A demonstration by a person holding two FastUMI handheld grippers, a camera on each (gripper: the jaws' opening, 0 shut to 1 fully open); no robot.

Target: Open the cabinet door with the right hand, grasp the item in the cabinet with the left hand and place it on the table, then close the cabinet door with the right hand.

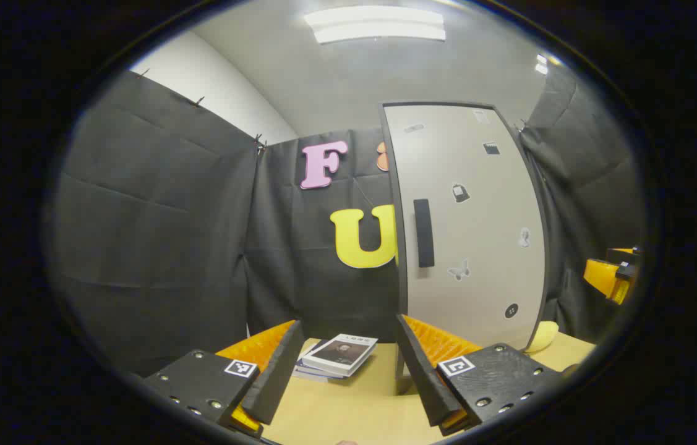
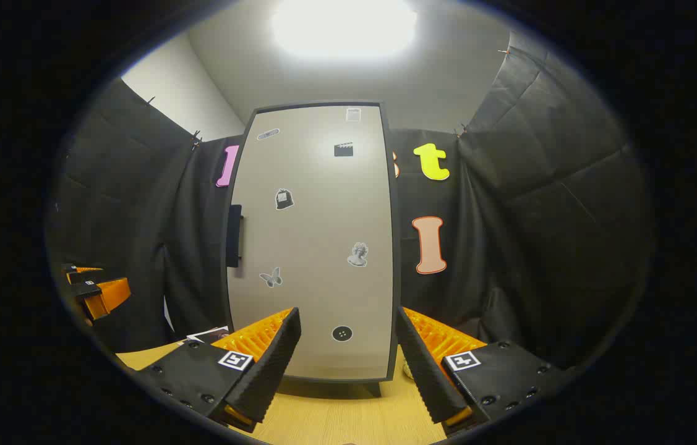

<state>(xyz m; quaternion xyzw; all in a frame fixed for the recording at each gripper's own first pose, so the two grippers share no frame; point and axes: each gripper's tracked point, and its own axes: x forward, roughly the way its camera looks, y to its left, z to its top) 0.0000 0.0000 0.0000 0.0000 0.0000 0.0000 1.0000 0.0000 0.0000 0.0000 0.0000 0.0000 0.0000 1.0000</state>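
Black cloth walls close in a small booth under a bright ceiling light, with a wooden bench (image 2: 336, 420) at the bottom of both views. On the far side of the bench stands a tall pale cabinet (image 2: 314, 247), its door (image 1: 469, 228) flat against the frame and dotted with small stickers. A dark vertical handle (image 1: 423, 233) sits on the door's left edge. By my reading the task has not begun: the door looks fully closed, so opening it, taking out the item, setting it on the bench and closing the door are all left. What the cabinet holds cannot be told, since the item is hidden behind the door. The right hand-held gripper (image 2: 347, 346) faces the door squarely from near, jaws spread wide with nothing between them, not yet at the handle, which lies up and to its left. The left hand-held gripper (image 1: 348, 352) also stands wide open and empty, aimed at the bench left of the cabinet, where a small stack of books (image 1: 339, 356) lies flat. A yellow object (image 1: 543, 335) peeks out at the cabinet's lower right corner in the left gripper view; I cannot tell what it is. Each gripper also appears at the edge of the other's view, well apart from the cabinet.
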